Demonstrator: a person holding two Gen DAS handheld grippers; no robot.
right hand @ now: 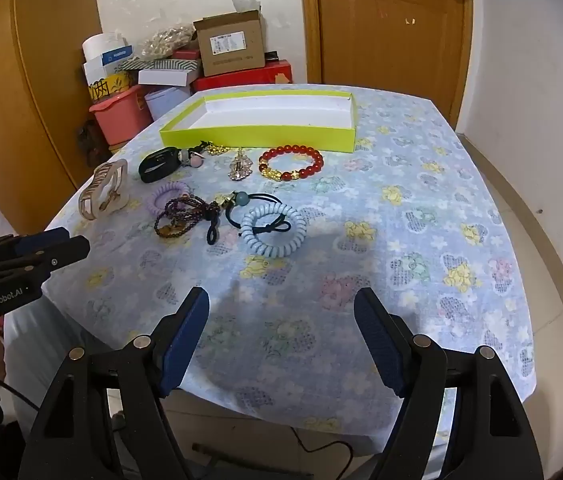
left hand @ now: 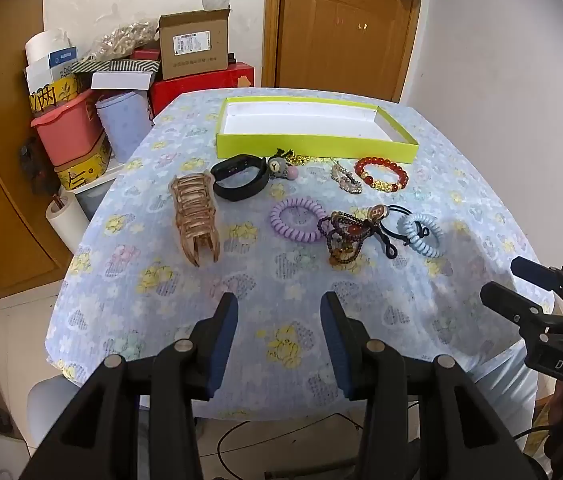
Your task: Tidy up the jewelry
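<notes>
A lime-green tray (left hand: 313,145) (right hand: 257,136) with a white floor stands empty at the table's far side. In front of it lie a beige hair claw (left hand: 195,216) (right hand: 103,190), a black band (left hand: 239,178) (right hand: 157,166), a red bead bracelet (left hand: 381,174) (right hand: 290,162), a rhinestone clip (left hand: 345,178) (right hand: 240,168), a purple coil tie (left hand: 297,220) (right hand: 165,196), a dark bead string (left hand: 341,236) (right hand: 179,216) and a blue coil tie (left hand: 421,234) (right hand: 271,232). My left gripper (left hand: 279,312) and right gripper (right hand: 281,308) are both open and empty above the near edge.
The table (left hand: 161,280) carries a blue flowered cloth. Boxes, a pink bin (left hand: 67,130) and a cardboard carton (left hand: 195,46) are stacked behind its left side. A wooden door (left hand: 345,28) is at the back. A white wall (right hand: 541,60) is close on the right.
</notes>
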